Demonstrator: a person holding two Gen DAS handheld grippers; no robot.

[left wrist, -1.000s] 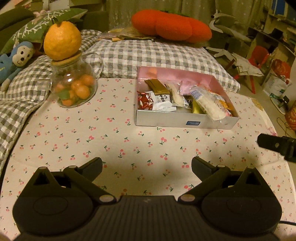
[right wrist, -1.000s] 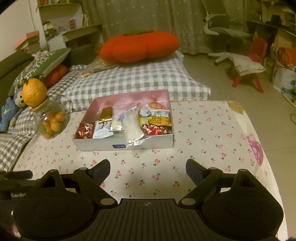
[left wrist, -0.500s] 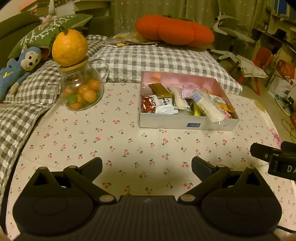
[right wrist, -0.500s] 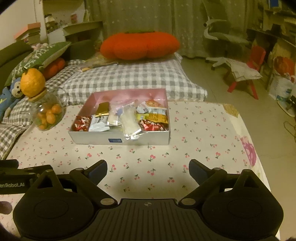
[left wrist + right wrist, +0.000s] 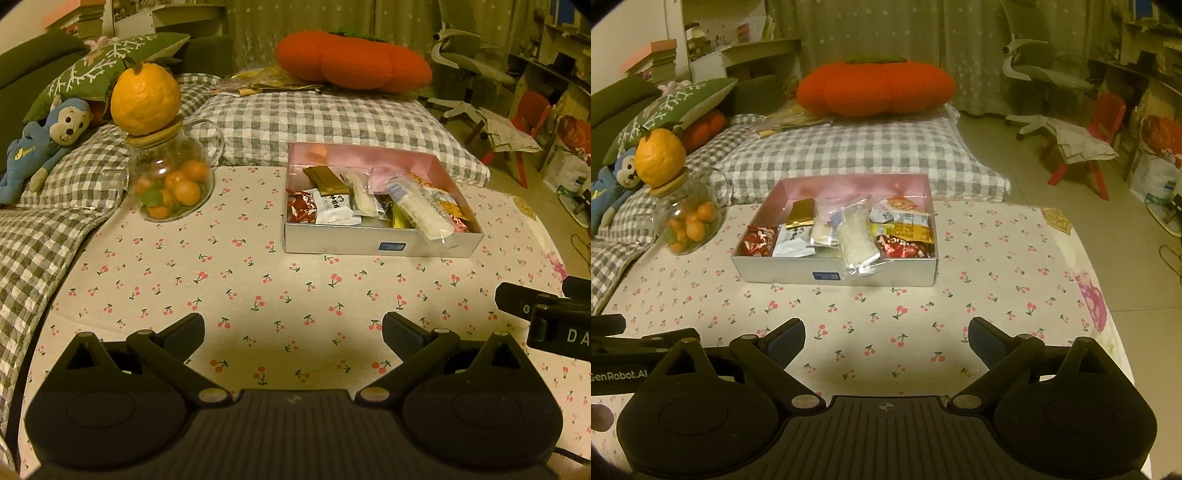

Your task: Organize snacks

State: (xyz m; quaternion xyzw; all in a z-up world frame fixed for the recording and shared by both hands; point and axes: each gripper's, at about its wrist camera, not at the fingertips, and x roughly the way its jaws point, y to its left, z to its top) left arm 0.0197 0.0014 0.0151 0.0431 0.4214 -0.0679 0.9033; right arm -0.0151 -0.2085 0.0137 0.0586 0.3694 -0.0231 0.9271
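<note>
We see the left hand-held gripper (image 5: 293, 328) tilted down over the cherry-print cloth (image 5: 236, 280), its jaws spread wide with nothing between them. The right hand-held gripper (image 5: 886, 338) sits beside it at a similar downward tilt; its jaws have just been opening and now stand released, empty. The fingers (image 5: 785, 341) are black and angular, with what look like ribbed pads, though the dim light makes that hard to confirm. Ahead of both, on the cloth, lies a shallow rectangular box (image 5: 834, 271) with a silvery outer wall and pink inside. The snacks (image 5: 849, 232) lie inside it: crinkled foil and clear plastic packets in red, white, gold and yellow, and one long clear packet hangs over the near wall. To the left stands a round glass jar (image 5: 170, 184) of small oranges, a large bumpy orange (image 5: 146, 98) perched on its wooden lid. Behind it are a grey checked cushion (image 5: 325, 122) and a plush orange pillow (image 5: 351, 64).
</note>
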